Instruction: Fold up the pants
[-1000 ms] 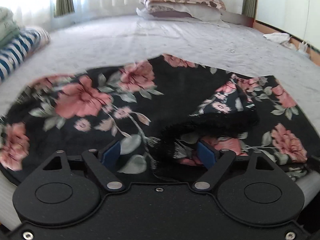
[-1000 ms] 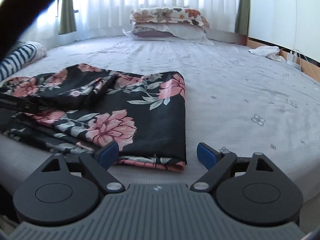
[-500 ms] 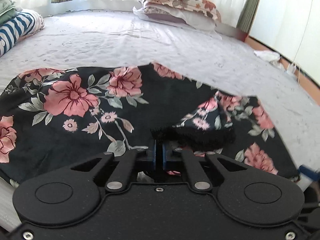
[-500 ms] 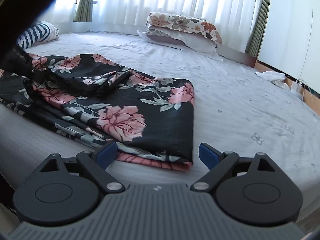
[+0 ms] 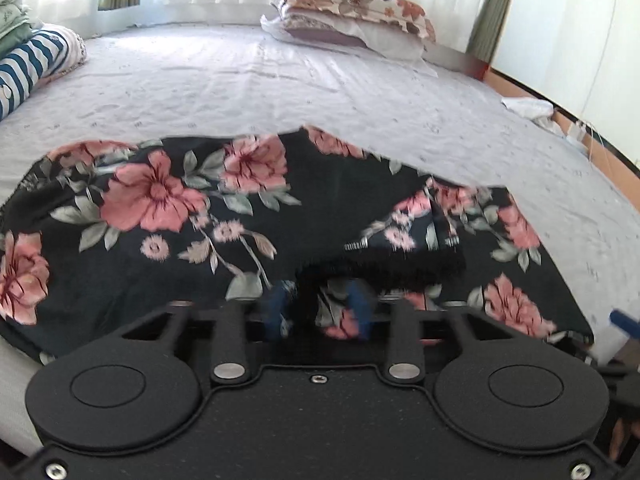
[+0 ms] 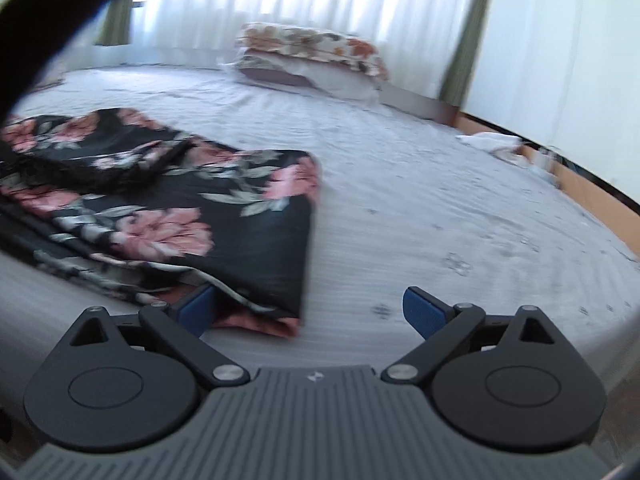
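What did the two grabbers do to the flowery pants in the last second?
The left gripper pinched its fingers almost shut at the dark waistband, and they have just been opening again, with cloth between them. The right gripper slid up to the corner of the pants, fingers wide open. The pants stayed folded on the bed.

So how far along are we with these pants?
The pants already lie folded in layers on the bed. The left tool has just been opening, black ruffled edge between its jaws; right tool open at the near corner. Probably left: one more fold.
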`<state>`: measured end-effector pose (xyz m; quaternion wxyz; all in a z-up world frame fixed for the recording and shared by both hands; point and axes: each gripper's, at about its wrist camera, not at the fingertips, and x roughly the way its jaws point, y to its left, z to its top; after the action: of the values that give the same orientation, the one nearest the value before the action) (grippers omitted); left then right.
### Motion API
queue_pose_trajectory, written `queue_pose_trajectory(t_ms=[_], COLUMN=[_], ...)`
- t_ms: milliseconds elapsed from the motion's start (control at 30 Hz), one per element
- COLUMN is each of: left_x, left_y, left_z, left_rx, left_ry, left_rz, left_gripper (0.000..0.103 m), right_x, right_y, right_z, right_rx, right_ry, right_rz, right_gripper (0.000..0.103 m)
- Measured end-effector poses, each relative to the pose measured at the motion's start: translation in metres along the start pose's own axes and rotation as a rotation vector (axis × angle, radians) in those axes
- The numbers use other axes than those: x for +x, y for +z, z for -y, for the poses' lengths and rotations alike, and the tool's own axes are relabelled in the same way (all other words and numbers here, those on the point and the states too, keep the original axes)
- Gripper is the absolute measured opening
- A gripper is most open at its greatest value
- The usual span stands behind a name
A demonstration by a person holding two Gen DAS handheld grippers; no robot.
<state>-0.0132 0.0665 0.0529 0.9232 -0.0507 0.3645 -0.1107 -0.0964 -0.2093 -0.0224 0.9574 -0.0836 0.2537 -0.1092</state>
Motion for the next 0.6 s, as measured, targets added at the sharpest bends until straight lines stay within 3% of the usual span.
queue_pose_trajectory(t_ms=[133, 233, 333, 400, 433, 567, 600], left_x=[0.006, 0.016, 0.026, 0.029, 0.03, 0.026, 0.023], left_y=[-0.008, -0.009, -0.008, -0.005, -0.003, -0.003, -0.002], left_z=[-0.002, -0.007, -0.011, -0.007, -0.004, 0.004, 0.006], left_rx=[-0.021, -0.08, -0.126, -0.113, -0.102, -0.094, -0.079], left_ry=[-0.013, -0.009, 0.004, 0.02, 0.017, -0.005, 0.006], left_rz=[-0.021, -0.024, -0.025, -0.027, -0.039, -0.047, -0.043], left_gripper=[0.063, 0.076, 0.075, 0.043, 0.011, 0.004, 0.004], right_x=[0.002, 0.003, 0.004, 0.004, 0.005, 0.01, 0.01], right_y=[-0.002, -0.004, -0.004, -0.004, -0.004, -0.003, -0.002], right_z=[0.008, 0.012, 0.013, 0.011, 0.01, 0.005, 0.003], right_rx=[0.038, 0.067, 0.077, 0.075, 0.073, 0.069, 0.065], right_ry=[-0.064, -0.061, -0.056, -0.049, -0.048, -0.035, -0.027], right_rz=[0.001, 0.0, 0.006, 0.014, 0.019, 0.031, 0.034], right_gripper=[0.1, 0.1, 0.098, 0.096, 0.095, 0.083, 0.073])
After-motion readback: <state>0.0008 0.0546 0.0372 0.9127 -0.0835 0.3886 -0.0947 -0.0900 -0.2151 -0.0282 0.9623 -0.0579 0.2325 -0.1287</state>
